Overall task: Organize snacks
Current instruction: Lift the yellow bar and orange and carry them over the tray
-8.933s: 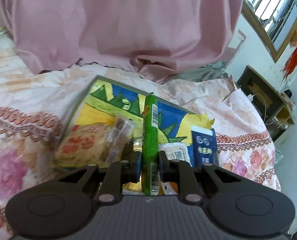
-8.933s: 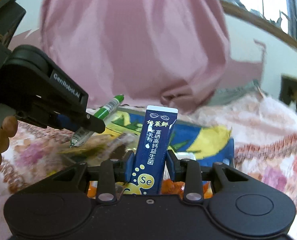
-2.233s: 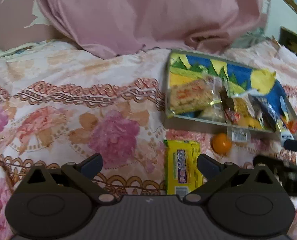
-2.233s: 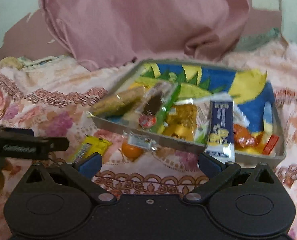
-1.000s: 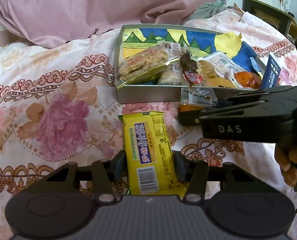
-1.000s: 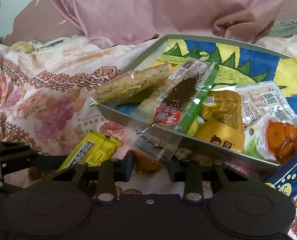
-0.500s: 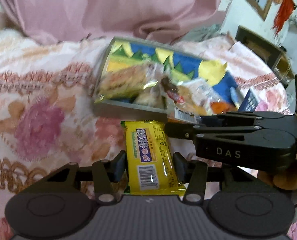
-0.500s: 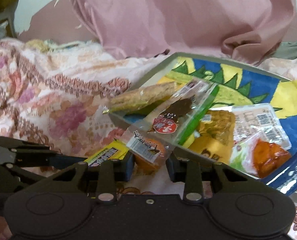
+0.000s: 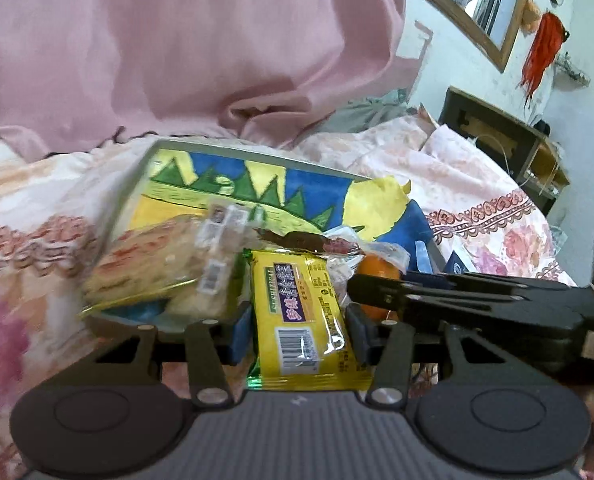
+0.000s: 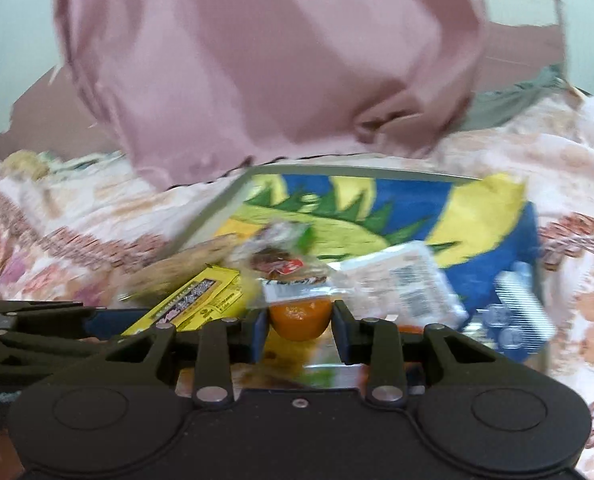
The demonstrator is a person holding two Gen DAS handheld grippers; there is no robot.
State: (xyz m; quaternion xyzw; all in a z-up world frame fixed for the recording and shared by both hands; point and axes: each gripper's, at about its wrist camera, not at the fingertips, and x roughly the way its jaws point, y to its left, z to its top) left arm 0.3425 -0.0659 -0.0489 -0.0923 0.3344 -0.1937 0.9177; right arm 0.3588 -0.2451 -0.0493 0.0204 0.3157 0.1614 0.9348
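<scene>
Now lifting off the bed toward the tray [image 9: 233, 148]: left gripper [image 9: 299, 330] clamping the yellow pack [image 9: 301, 312], right gripper [image 10: 299, 330] pinching the orange snack [image 10: 300, 320] (both nearly home).

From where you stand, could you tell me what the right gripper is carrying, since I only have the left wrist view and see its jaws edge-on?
Observer: The right gripper is shut on an orange jelly cup with a clear wrapper.
Operator: Thanks. Is anything lying at the tray's right end?
Observer: Yes, a dark blue packet lies at the right end of the tray.
Operator: And my yellow packet, does it look secure?
Observer: From the right wrist view, the yellow packet sticks out past the left gripper, over the tray's near edge.
</scene>
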